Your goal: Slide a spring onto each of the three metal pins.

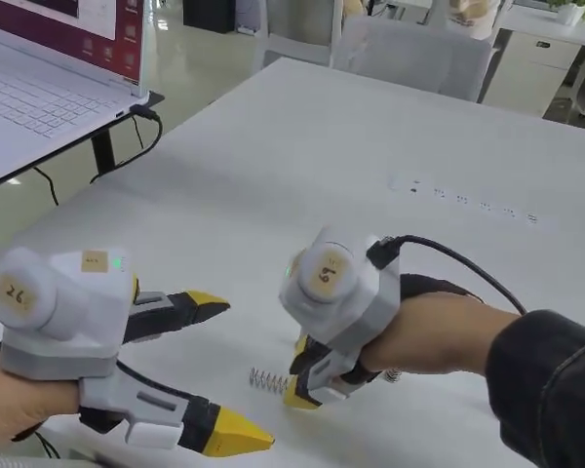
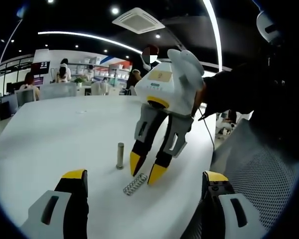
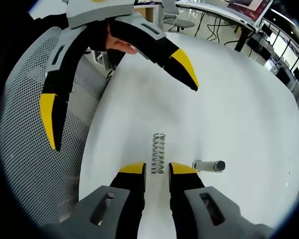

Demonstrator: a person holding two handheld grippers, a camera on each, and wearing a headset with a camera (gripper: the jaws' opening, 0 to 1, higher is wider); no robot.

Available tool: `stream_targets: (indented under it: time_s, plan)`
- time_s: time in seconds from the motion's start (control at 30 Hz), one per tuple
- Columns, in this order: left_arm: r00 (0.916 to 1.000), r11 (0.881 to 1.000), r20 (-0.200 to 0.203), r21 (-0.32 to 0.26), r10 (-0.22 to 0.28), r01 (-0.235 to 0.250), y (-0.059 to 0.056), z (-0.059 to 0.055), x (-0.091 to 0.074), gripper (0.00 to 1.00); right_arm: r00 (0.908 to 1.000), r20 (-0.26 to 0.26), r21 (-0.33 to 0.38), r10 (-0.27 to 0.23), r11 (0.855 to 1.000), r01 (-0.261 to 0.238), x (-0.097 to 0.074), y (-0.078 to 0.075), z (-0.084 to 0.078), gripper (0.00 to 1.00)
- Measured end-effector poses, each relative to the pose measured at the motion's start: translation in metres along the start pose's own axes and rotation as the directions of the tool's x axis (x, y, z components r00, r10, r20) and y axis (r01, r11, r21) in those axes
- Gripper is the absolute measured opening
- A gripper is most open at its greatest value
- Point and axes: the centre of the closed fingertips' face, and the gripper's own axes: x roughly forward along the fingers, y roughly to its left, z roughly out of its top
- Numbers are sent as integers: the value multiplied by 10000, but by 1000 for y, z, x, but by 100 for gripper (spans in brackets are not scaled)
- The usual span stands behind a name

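Spring (image 3: 158, 153) on table (image 3: 229, 99), end between tips of parted right hand-held gripper (image 3: 157, 169); left hand-held gripper (image 1: 236, 370) wide open.

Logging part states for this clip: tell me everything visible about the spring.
The spring is a small coil of bare silvery wire, undeformed. It lies on its side on the white table, one end between the yellow tips of the right gripper, whose jaws stand slightly apart and seem not to pinch it. A metal pin stands close by, not touching it.
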Motion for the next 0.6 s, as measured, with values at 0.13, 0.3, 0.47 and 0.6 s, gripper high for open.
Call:
stream_targets:
  time_s: [0.13,0.3,0.47,0.6]
  plan:
    - [10000,10000,-10,-7,26,-26,1,-1,-1,92,9999,-123,-75,-38,10000,37,3,0,-2,16]
    - [10000,10000,-4,-9,37,-37,2,-1,-1,91,9997,-202,-135,-128,9998,125,5,0,-3,14]
    - [10000,10000,-5,7,48,-48,3,-1,-1,90,9996,-204,-182,-182,9997,178,5,0,-3,9]
    - [10000,10000,-33,37,36,-36,3,-1,-1,89,9995,-249,-130,-211,9997,207,4,0,-4,8]
